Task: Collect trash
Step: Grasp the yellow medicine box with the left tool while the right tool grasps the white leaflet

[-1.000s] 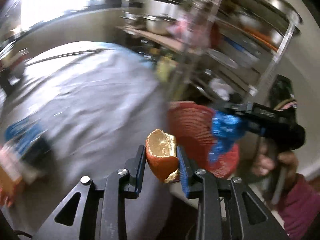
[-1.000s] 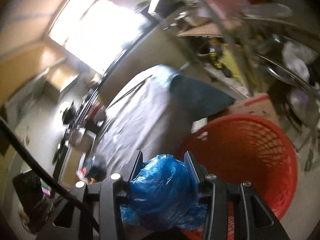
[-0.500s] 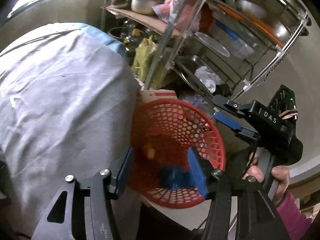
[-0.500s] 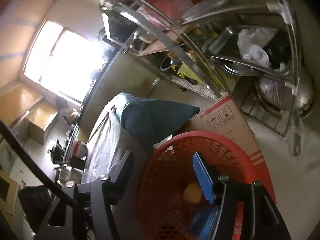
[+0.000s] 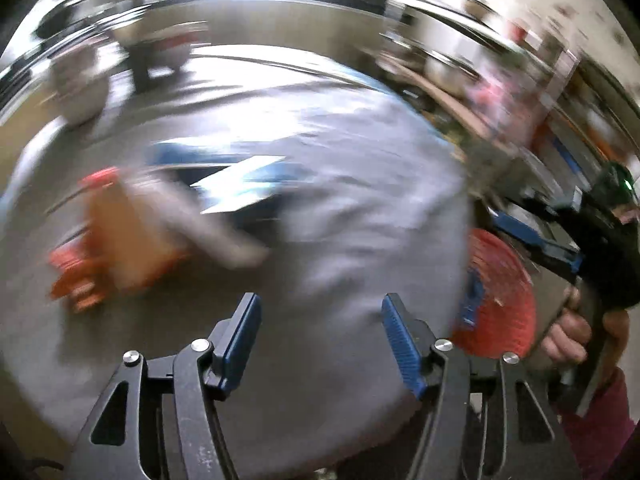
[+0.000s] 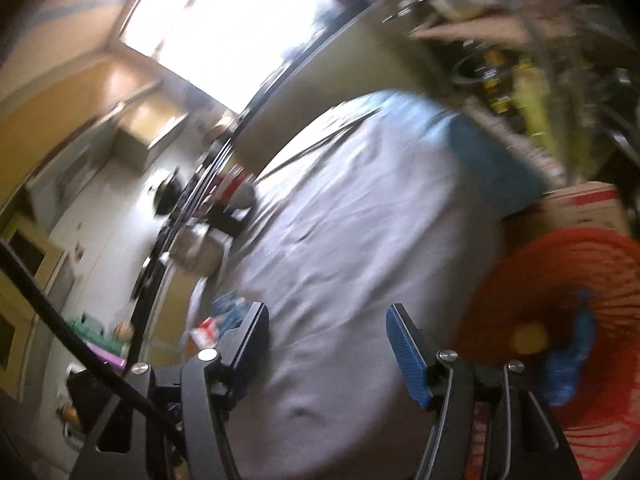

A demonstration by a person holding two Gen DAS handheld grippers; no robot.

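The red mesh basket (image 6: 560, 300) stands beside the grey-clothed table (image 6: 340, 240); inside it lie the orange peel (image 6: 530, 338) and the blue plastic bag (image 6: 572, 364). My right gripper (image 6: 326, 340) is open and empty over the table edge, left of the basket. My left gripper (image 5: 320, 332) is open and empty above the table (image 5: 340, 240). The basket (image 5: 500, 296) shows at right in the left wrist view, with the right gripper (image 5: 536, 236) above it. Blurred trash lies on the table: an orange-red wrapper (image 5: 108, 252) and a blue-and-silver packet (image 5: 240, 184).
A metal shelf rack (image 6: 540, 60) with kitchenware and a cardboard box (image 6: 576, 208) stand behind the basket. A pot (image 6: 192, 248) and small litter (image 6: 216, 320) sit at the table's far end. Both views are motion-blurred.
Both grippers opened and dropped the peel and blue bag into the basket, then swung left from the basket back toward the table.
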